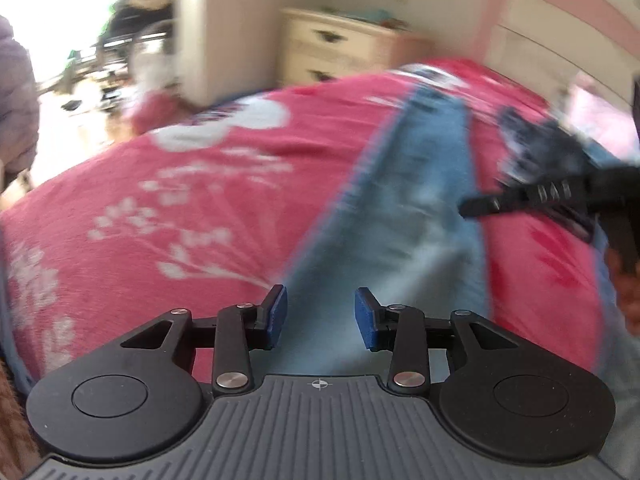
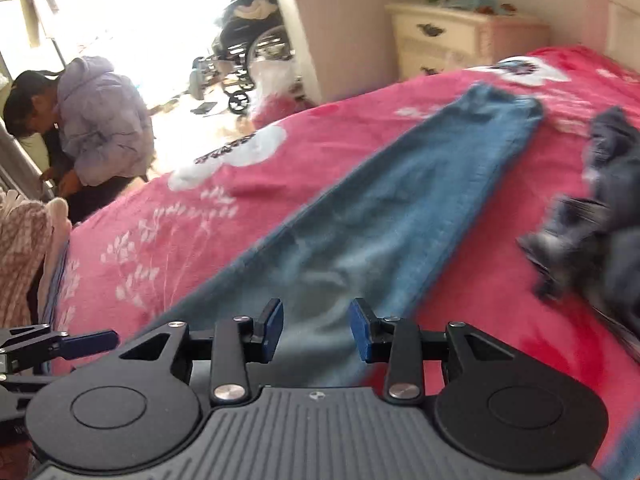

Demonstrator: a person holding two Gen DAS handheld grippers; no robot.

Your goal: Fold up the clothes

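1. Nearest the lens in the left wrist view, the left gripper (image 1: 321,317) has its blue pads (image 1: 277,317) spread apart with nothing between them, hovering over the near end of the jeans (image 1: 404,200).
2. The right gripper (image 2: 316,330) is likewise parted and empty, above the same blue denim.
3. The jeans (image 2: 384,208) lie flat and lengthwise on the pink blanket (image 2: 168,240), running away from both cameras, the hem at the far end.
4. A dark crumpled garment (image 2: 600,216) sits on the blanket just right of the jeans, apart from them.
5. In the left view the right gripper (image 1: 472,206) reaches in from the right edge; motion blur hides whether it touches the cloth.
6. A cream nightstand (image 2: 448,40) stands against the wall beyond the bed.
7. A person in a lilac padded jacket (image 2: 100,116) bends over at the far left; a wheelchair (image 2: 252,56) stands behind.
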